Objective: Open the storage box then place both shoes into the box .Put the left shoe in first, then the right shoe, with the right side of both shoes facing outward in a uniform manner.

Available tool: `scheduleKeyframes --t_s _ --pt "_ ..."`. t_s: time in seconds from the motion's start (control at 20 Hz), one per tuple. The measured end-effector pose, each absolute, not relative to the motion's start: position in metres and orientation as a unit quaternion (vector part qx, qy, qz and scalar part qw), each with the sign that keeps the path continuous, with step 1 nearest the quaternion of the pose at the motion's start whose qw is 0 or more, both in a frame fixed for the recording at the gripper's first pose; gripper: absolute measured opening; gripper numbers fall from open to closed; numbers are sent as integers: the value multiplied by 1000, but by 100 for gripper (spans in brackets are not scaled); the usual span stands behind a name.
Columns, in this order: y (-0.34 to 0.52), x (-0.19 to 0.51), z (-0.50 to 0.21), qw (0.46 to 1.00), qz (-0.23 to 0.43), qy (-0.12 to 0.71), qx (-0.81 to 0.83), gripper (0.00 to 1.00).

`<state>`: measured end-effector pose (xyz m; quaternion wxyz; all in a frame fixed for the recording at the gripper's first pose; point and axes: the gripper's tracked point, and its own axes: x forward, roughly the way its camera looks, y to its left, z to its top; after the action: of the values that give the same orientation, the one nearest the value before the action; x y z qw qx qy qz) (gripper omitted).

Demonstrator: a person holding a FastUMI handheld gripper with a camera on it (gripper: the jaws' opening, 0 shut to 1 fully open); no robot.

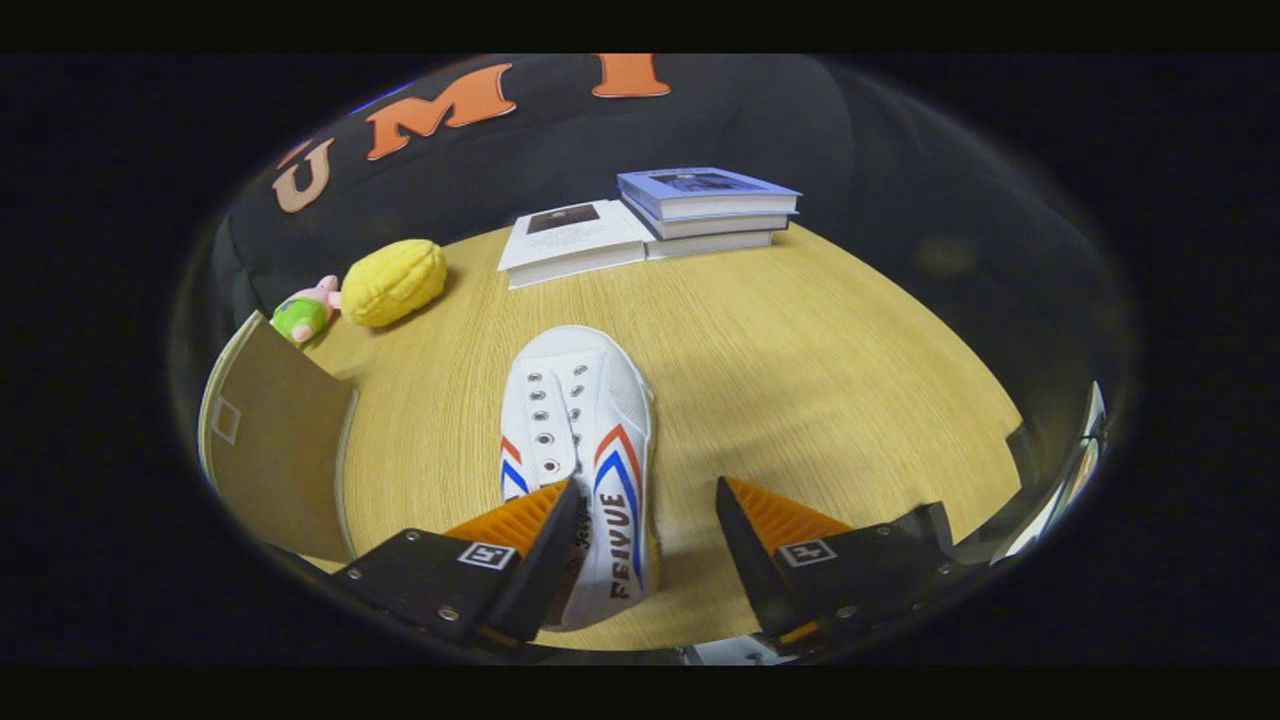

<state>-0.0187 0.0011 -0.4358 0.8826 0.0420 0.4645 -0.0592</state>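
While the gripper (645,510) hung over the wooden table (820,380) with its jaws spread wide and gripping nothing, a white shoe (578,450) lay toe-away just ahead of it, its heel end reaching back between the fingers. One finger (520,520) sat above the shoe's collar, while the other stood well off to the side over bare wood. A brown cardboard flap (280,450), probably part of the storage box, rose nearby, with a yellow plush toy (393,282) and a small pink-and-green toy (303,312) beyond it; stacked books (650,225) lay at the table's far edge.

The likeliest trouble was a lopsided pinch. Closing from this offset could have pushed the shoe sideways or caught only the soft upper, letting it sag, twist or slip during the lift. A twisted hold would also spoil the required facing inside the box. Whether this was the left shoe could not be told, so the order might be wrong too.
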Motion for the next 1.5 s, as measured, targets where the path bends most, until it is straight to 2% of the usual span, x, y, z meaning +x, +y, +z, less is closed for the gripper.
scheduleKeyframes --t_s 0.05,0.15,0.2,0.25,0.3,0.4,0.55,0.95,1.3,1.5 --pt "6 -19 -435 882 -56 465 61 74" --pt "15 -17 -435 879 -45 466 90 52" --pt "13 -15 -437 882 -50 460 88 33" --pt "11 -16 -435 884 -55 457 86 29" --pt "8 -15 -431 885 -64 453 91 18" --pt "7 -17 -422 882 -89 448 119 3" --pt "11 -20 -387 888 -103 428 131 1" --pt "92 0 -297 917 -63 368 137 1" --pt "201 -12 -256 929 -4 344 135 1" --pt "255 -22 -257 929 18 342 139 1"
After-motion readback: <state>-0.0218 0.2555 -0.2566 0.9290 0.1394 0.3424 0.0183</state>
